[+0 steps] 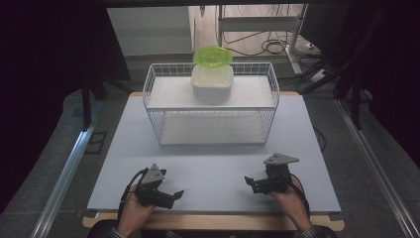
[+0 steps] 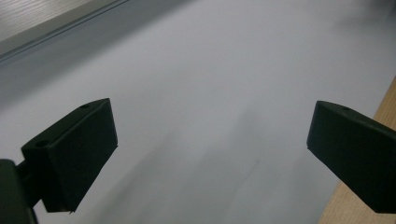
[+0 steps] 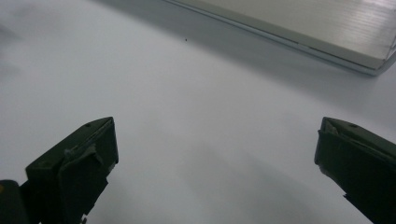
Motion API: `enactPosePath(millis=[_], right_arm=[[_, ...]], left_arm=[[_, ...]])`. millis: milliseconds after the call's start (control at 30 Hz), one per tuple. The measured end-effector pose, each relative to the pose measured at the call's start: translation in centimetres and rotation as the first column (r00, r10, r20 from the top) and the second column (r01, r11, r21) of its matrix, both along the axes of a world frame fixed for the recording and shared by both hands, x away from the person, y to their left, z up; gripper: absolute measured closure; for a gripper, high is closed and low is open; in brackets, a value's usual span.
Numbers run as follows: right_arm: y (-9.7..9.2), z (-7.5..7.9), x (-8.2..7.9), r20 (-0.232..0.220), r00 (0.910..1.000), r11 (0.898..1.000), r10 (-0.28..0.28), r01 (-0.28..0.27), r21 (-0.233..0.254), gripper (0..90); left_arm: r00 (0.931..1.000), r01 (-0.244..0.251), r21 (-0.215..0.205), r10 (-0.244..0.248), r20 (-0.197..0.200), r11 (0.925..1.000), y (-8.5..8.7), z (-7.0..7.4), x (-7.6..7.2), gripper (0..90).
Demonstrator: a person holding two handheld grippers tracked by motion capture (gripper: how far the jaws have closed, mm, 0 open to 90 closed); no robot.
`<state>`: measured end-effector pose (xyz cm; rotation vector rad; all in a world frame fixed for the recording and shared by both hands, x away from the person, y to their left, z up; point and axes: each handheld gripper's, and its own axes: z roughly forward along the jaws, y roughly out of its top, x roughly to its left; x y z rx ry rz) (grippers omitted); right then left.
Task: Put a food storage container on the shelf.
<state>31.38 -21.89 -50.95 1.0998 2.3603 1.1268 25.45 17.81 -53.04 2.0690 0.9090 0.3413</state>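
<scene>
A white wire basket shelf [image 1: 153, 82] stands at the far middle of the pale table [image 1: 213, 163]. On its upper deck sits a white plastic container [image 1: 212, 83] with a translucent green lid [image 1: 212, 56] resting tilted on top. My left gripper [image 1: 174, 196] lies near the front left edge, held by a hand, jaws wide apart with nothing between them [image 2: 210, 154]. My right gripper [image 1: 250, 183] rests near the front right, also open and empty [image 3: 215, 158]. Both point toward the table's middle, well short of the basket.
The basket's lower deck [image 1: 213, 130] is bare. A wooden strip [image 1: 213, 222] edges the table front. Metal rails [image 1: 62, 173] run along the floor on both sides. Cables and a rack frame [image 1: 267, 29] lie behind the table. Bare tabletop spreads between the grippers and the basket.
</scene>
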Motion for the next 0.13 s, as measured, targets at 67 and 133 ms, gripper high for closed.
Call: enactPosePath(millis=[67,133], right_arm=[[0.05,-0.04,0.00,-0.001,1.0000,1.000,-0.004,0.003,-0.008,0.0],[0.08,-0.08,0.02,0.000,1.0000,1.000,-0.005,0.005,-0.012,0.0]], left_arm=[[1.0000,0.000,0.001,0.000,0.000,1.0000,-0.01,0.00,0.01,1.3],[1.0000,-0.001,0.002,0.001,0.000,1.0000,-0.04,0.01,0.03,1.3]])
